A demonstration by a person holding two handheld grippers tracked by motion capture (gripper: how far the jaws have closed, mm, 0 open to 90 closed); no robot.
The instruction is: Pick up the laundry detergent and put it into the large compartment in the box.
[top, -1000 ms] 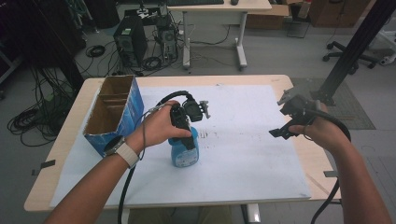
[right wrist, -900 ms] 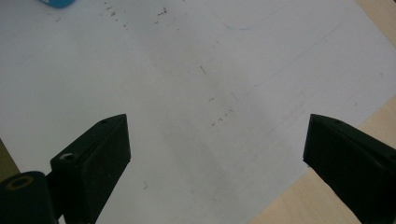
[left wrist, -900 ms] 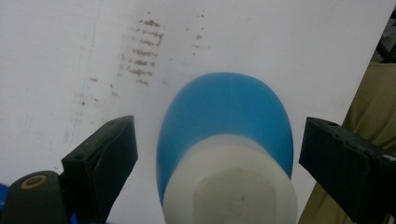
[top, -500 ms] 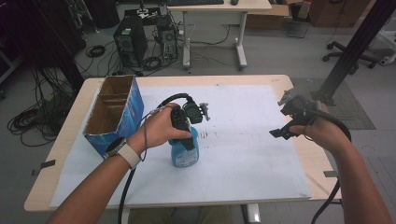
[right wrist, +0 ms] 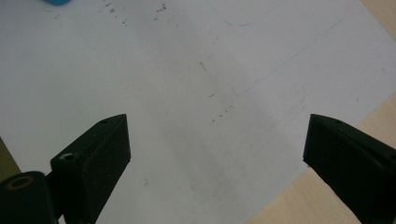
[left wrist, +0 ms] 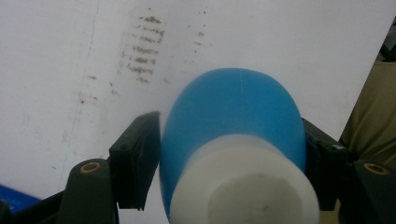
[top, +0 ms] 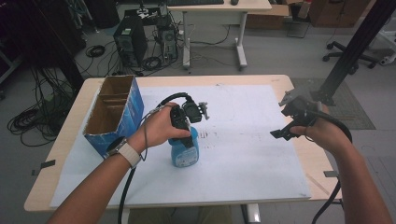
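Little has changed over the last second: the left tongs (top: 185, 135) remain clamped on the blue bottle (top: 185, 151), which stands upright on the white sheet (top: 243, 154) covering the table (top: 60, 144), a little left of the middle and just right of the open blue cardboard box (top: 112, 114). In the left gripper view the two black jaws press against either side of the bottle's blue body (left wrist: 233, 116), just below its white cap (left wrist: 245, 182), so the grasp looks firm and centred. Compared with the earlier frames, the bottle sits in the same spot and at the same tilt, and the left hand (top: 161, 128) has barely shifted, so I judge the grip is settled but the lift has not begun. The right tongs (top: 286, 133) hang above the right part of the sheet, well apart from the bottle, in the same place as before; the right gripper view shows their jaws wide apart with nothing between them, only bare paper and the table edge beyond. Likely the next step is carrying the bottle toward the box.
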